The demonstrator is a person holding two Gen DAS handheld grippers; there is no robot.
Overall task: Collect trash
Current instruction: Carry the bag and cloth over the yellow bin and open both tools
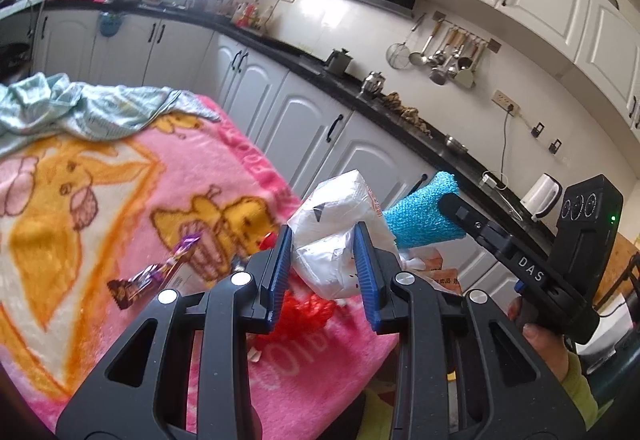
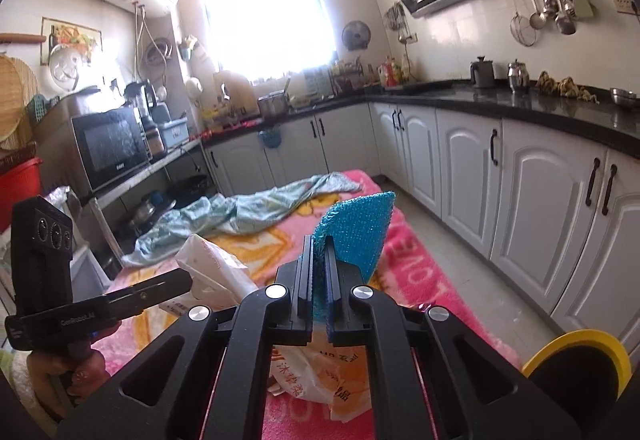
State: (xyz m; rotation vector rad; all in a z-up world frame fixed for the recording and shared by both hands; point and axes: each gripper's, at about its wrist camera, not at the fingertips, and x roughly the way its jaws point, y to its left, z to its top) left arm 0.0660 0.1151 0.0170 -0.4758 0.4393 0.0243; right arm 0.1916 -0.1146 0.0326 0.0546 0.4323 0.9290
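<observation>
Above the pink blanket (image 1: pixel 248 176), both grippers hold trash — the left gripper (image 1: pixel 324 264) clamps a white plastic bag (image 1: pixel 340 216), the right gripper (image 2: pixel 319 280) pinches a blue scouring cloth (image 2: pixel 356 224). Keep both grips firm while carrying. From the left gripper, the cloth sits at two o'clock.

A tabletop is carrying the things, and a pink cartoon-print blanket (image 1: pixel 132 176) is covering it. A crumpled pale green cloth (image 1: pixel 76 108) is lying across the blanket's far end. A purple candy wrapper (image 1: pixel 154 274) is resting on the blanket near its near edge, with a red mesh scrap (image 1: pixel 304 314) lying close beside it. An orange-and-white printed plastic bag (image 2: pixel 316 380) is sitting flat on the blanket at the near end.
</observation>
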